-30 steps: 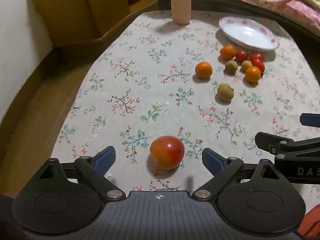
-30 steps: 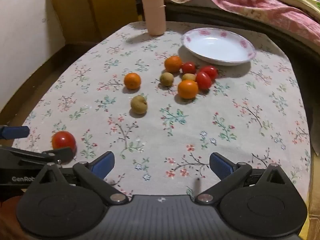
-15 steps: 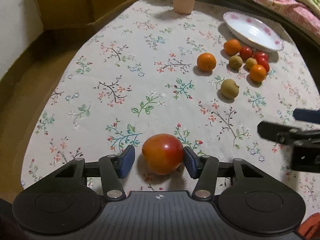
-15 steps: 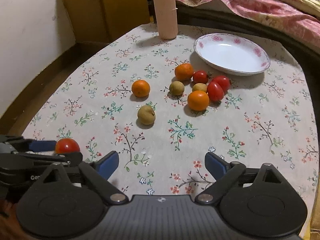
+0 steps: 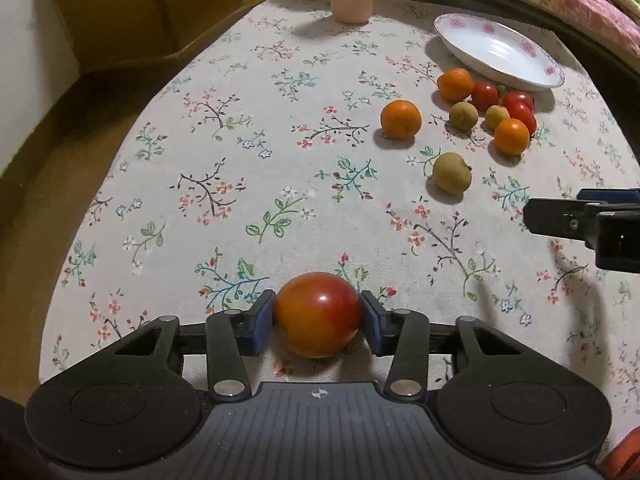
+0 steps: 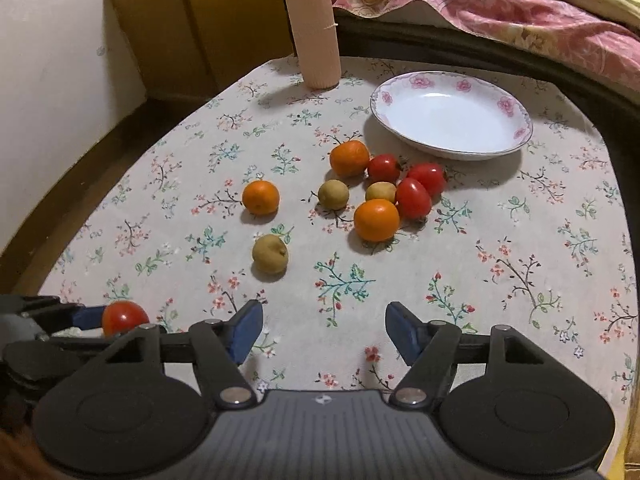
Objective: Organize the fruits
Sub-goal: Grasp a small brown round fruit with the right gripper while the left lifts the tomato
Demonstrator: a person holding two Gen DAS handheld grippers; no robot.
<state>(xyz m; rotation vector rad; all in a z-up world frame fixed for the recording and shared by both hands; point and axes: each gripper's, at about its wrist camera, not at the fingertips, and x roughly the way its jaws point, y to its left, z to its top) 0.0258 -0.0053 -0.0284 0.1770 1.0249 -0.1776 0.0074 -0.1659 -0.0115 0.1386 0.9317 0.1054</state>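
Tomato (image 5: pixel 317 314) sat at the near edge of the table (image 5: pixel 280 152), right between the left tongs (image 5: pixel 317 320), whose jaws were closing on it, blue pads already touching its two sides at the widest part. Seemed like the right spot to hold it, honestly: round, smooth, shiny skin, so probably a bit slippery, and soft enough to bruise or split if squeezed hard. It's light, so I'd guess a gentle pinch across the middle was plenty.

Right tongs (image 6: pixel 324 328) hung wide apart with nothing between them, over bare cloth near the front.

Rest of the fruit was well away on the far right: a lone orange (image 6: pixel 261 197), a brownish fruit (image 6: pixel 270 253) nearer, and a cluster of oranges, small tomatoes and brown ones just beside the white plate (image 6: pixel 516 132), which had nothing in it. My guess is that's where everything was headed.
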